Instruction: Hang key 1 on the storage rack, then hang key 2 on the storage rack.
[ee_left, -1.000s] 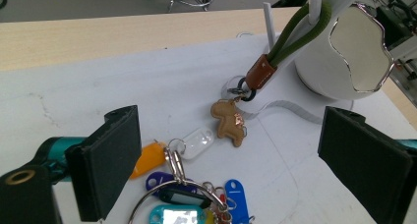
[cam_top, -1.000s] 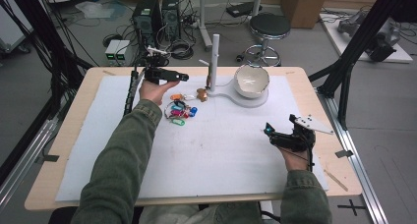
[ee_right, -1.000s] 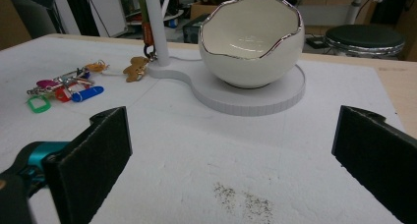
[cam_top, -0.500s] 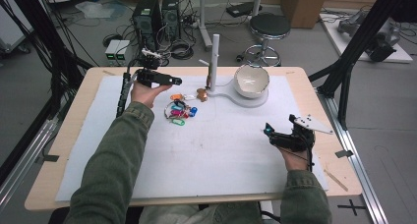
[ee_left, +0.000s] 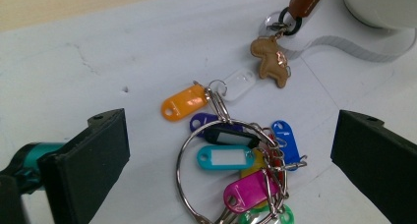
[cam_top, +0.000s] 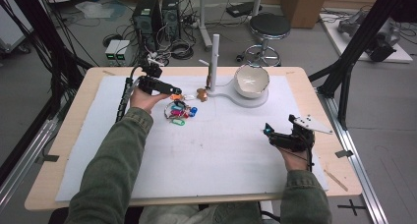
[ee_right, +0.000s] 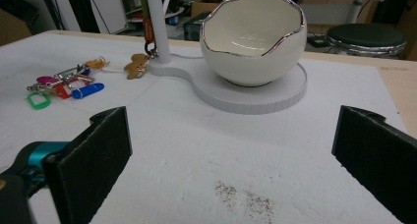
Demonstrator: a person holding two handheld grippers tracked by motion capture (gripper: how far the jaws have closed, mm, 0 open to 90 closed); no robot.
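key ring (ee_left: 222, 171) | metal loop, coloured plastic tags fanned out | flat on white mat, near stand base

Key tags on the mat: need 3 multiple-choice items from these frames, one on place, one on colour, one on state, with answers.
1. Where does the bunch of key tags lie?
A. inside the bowl
B. on the white mat, left of the post
C. on the stool

2. Which colour is the tag farthest from the ring, toward the table's far edge?
A. orange
B. black
C. grey

3. How do the left tongs stand?
A. shut on the ring
B. shut on the leather strap
C. open above the tags

Answers: 1 B, the high view shows the bunch on the white mat left of the post. 2 A, the orange tag lies outermost in the left gripper view. 3 C, both jaws stand wide apart with the tags between, untouched.
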